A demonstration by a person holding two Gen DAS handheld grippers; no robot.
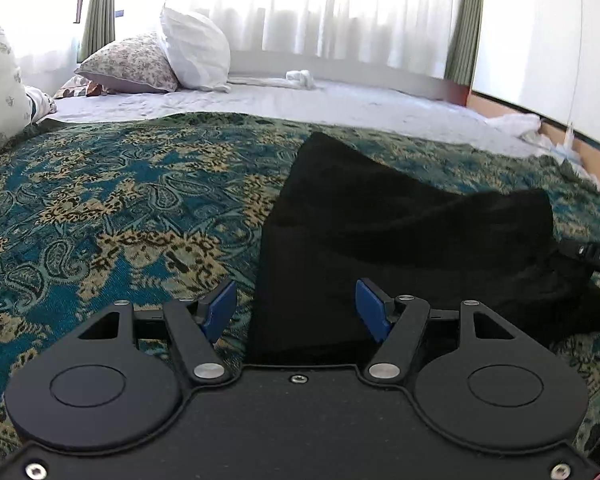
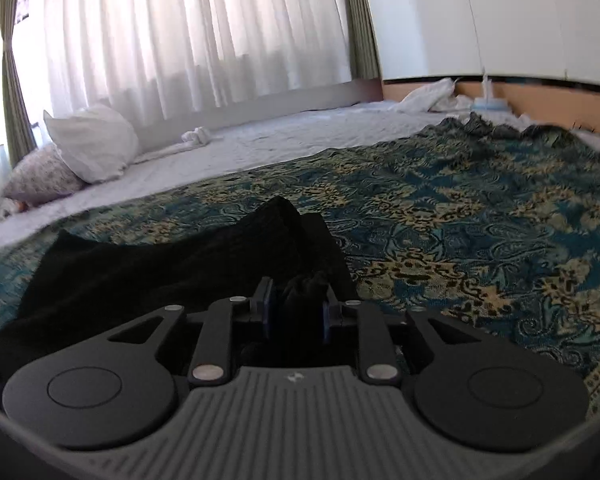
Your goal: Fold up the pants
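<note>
Black pants (image 1: 400, 232) are laid in a heap on the blue and gold bedspread (image 1: 120, 200); a bunch of the cloth is pinched by the right gripper (image 2: 297, 312), its blue pads close together; the left gripper (image 1: 296, 308) is held wide apart above the near edge of the pants; white pillows (image 1: 194, 52) are seen far behind.

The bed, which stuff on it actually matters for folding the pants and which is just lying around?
For the job:
- black pants
- right gripper, shut on a bunch of the pants
- left gripper, open over the pants' edge
- patterned bedspread under them

Just lying about:
- white pillow
- floral pillow
- knotted white cloth
- crumpled white cloth
</note>
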